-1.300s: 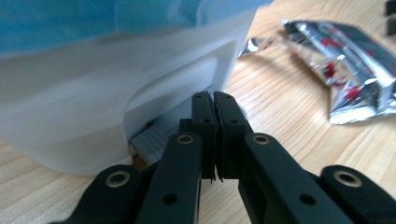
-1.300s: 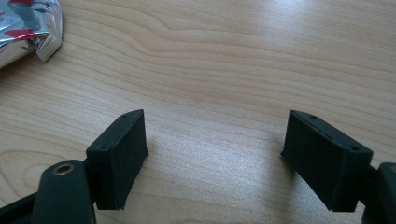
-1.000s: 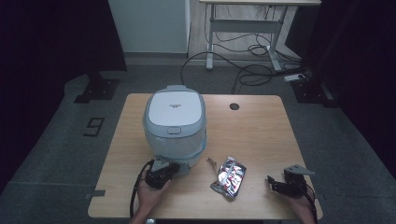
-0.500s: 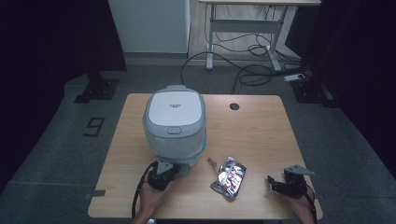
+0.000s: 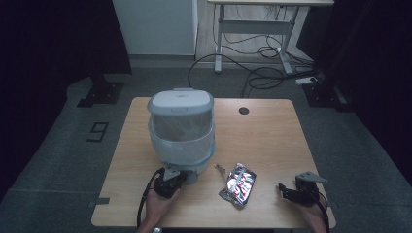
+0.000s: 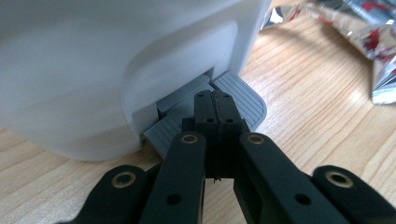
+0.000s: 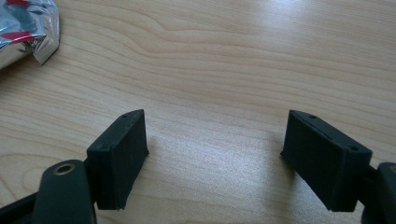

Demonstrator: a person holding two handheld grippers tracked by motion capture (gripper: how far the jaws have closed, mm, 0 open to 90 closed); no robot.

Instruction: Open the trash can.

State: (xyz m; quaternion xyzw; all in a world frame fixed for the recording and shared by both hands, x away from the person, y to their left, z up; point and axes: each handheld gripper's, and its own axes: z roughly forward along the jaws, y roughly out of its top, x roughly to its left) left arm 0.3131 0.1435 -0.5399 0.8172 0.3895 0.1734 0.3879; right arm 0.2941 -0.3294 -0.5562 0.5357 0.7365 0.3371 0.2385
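In the high view we see the white bin (image 5: pixel 180 131) standing on the wooden surface (image 5: pixel 272 141), its lid raised and a plastic liner inside. The left claw (image 5: pixel 171 180) is at the foot of the bin. A silver snack wrapper (image 5: pixel 239 183) lies between both claws, and the right claw (image 5: pixel 290 192) rests near the right front corner, well apart from the bin.

In the left gripper view, the left claw (image 6: pixel 215 100) is fully closed, jaws together with nothing between, and its tips press on the grey pedal (image 6: pixel 233 95) at the bin's (image 6: pixel 93 60) base.

In the right gripper view, the right claw (image 7: pixel 212 149) stands wide and empty over bare wood, with the wrapper (image 7: pixel 25 25) beyond it.
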